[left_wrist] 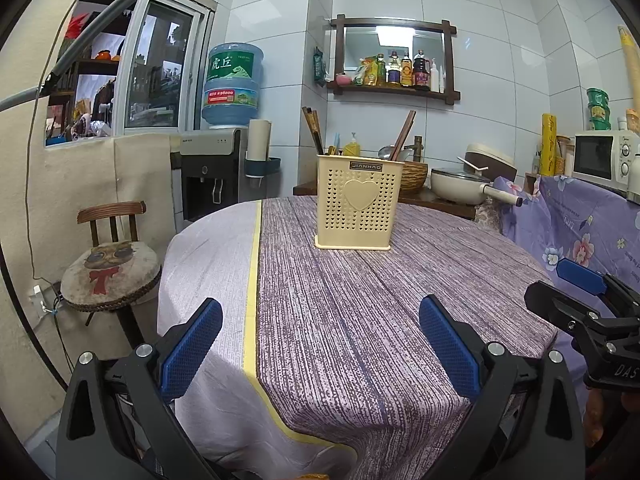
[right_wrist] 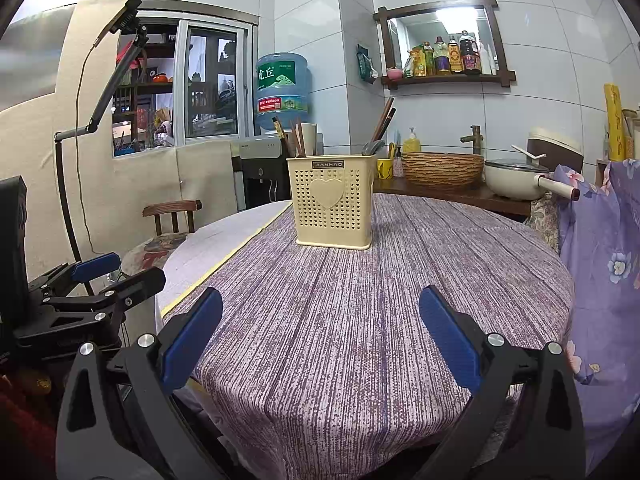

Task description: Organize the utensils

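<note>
Cream plastic is what you're looking at: the perforated utensil holder [left_wrist: 354,202] with a heart on its front stands upright toward the far side of the round table [left_wrist: 360,320], on the purple striped cloth and well apart from both of your grippers. Chopsticks [right_wrist: 382,124] poke up out of it on both sides, leaning outward, and in the right wrist view you can also spot a grey spoon-like handle [right_wrist: 373,147] sticking out the top. How it's split up inside, I can't tell. Your left gripper [left_wrist: 320,344] is spread wide with nothing between the blue pads, hanging over the near edge of the table; your right gripper [right_wrist: 320,336] is the same, wide apart and empty. Nothing sits on the cloth between you and the holder. Beyond it, a woven basket [right_wrist: 442,169] and a white lidded pan [right_wrist: 516,178] sit on a dark counter behind the table, a water dispenser [left_wrist: 216,168] stands off to the left, and a stool with a cat cushion [left_wrist: 112,272] is just beside the table's left edge.
</note>
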Tool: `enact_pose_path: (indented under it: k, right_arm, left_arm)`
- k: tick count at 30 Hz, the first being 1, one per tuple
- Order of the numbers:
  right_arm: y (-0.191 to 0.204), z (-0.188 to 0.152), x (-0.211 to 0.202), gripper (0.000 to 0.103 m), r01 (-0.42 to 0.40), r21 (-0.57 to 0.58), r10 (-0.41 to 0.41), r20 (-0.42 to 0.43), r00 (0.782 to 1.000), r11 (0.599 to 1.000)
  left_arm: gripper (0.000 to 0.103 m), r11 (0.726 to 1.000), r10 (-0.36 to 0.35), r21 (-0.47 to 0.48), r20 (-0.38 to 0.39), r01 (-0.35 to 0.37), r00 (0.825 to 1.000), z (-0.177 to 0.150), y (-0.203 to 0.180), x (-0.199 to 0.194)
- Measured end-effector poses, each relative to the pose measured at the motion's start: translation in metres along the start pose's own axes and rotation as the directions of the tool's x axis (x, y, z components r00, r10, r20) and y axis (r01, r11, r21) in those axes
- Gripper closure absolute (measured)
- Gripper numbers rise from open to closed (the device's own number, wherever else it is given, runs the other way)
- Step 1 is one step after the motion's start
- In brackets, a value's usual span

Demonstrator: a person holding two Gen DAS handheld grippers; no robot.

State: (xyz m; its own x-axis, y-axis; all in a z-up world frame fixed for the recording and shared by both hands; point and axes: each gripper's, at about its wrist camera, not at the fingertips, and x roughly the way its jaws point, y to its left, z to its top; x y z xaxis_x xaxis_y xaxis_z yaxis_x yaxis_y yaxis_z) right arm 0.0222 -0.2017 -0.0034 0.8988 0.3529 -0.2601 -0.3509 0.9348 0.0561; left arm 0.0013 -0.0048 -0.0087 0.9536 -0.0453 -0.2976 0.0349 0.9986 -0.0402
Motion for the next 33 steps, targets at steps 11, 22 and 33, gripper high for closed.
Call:
enact_pose_path:
  k: [11, 22, 33]
  right_arm:
    - [0.0006, -0.0008, 0.0005, 0.006, 0.001, 0.002, -0.001, -0.002, 1.000, 1.000]
    - [0.0006, -0.0011, -0.0002, 0.006, 0.001, 0.002, -0.001, -0.002, 1.000, 1.000]
    - [0.0009, -0.0007, 0.0005, 0.006, 0.001, 0.003, -0.001, -0.003, 1.000, 1.000]
  left_arm:
    - [0.005, 1.000, -0.001, -0.001, -0.001, 0.001, 1.000, -0.0001, -0.0002, 0.0002]
    - [0.005, 1.000, -0.003, 0.000, -0.002, 0.003, 1.000, 0.0005, -0.0007, 0.0004]
    - [0.005, 1.000, -0.006, 0.003, -0.004, 0.006, 1.000, 0.0004, -0.0005, -0.0001]
